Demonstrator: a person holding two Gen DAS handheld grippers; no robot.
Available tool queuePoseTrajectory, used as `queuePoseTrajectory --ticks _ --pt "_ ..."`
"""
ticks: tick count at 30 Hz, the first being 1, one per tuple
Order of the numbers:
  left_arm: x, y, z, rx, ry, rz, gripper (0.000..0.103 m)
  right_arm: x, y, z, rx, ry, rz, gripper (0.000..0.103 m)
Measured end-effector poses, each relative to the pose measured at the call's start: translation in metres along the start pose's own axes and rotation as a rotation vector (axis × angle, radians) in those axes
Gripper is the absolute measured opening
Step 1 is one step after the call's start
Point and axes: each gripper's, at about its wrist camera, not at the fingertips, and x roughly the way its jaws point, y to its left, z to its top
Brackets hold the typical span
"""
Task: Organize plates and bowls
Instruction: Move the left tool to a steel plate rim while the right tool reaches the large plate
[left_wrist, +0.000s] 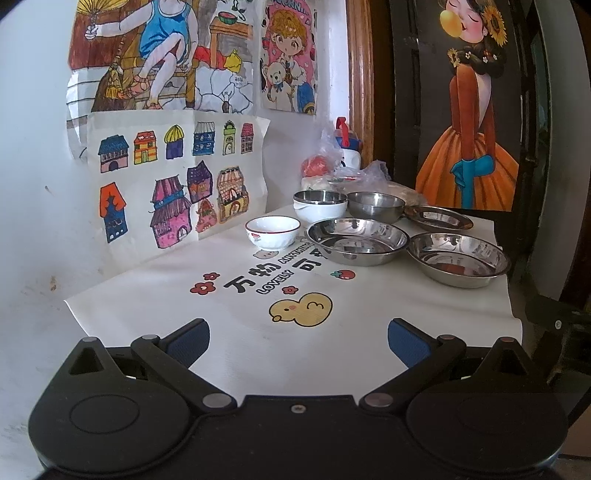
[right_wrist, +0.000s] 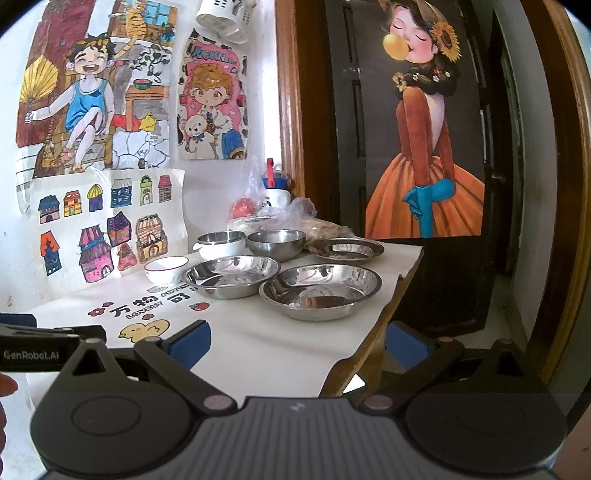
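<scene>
Your right hand-held gripper (right_wrist: 297, 345), jaws spread and empty, sits nearer the steel plate (right_wrist: 320, 291), ahead toward the worktop's (right_wrist: 258, 339) right edge.

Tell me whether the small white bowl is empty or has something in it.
Empty, as far as visible: the white bowl stands upright on the table cloth, and its visible interior shows only bare white surface.

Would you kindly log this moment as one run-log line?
left gripper: open, empty | right gripper: open, empty | steel plates, bowls: unstacked on table
</scene>
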Motion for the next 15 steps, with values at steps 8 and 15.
queuePoseTrajectory --ticks 8,15 --pt "0.025 0.019 0.018 -0.091 0.1 -0.056 0.102 0.015 -0.014 0.01 -0.045 -0.024 0.028 0.103" --pt "0.053 0.03 0.039 -0.15 0.147 -0.114 0.102 0.033 -0.029 0.029 -0.097 -0.017 0.048 0.103"
